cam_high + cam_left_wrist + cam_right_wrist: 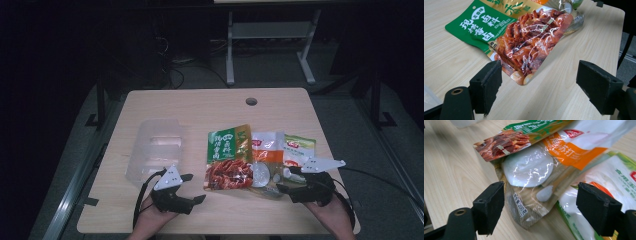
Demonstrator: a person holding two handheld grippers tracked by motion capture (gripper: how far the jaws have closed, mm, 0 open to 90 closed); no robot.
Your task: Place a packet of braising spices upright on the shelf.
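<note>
the high view took in the whole table (150,105): a clear plastic tray (155,150) at the left, three packets overlapping in a row, and both grippers near the front edge. the left gripper (192,187), jaws apart and empty, sat just beside the green spice packet (229,157). the left gripper view showed that packet's red meat print up close. the right gripper (540,205), jaws apart and empty, hung over the orange packet (554,167), with the white-and-green packet (619,182) alongside.
</note>
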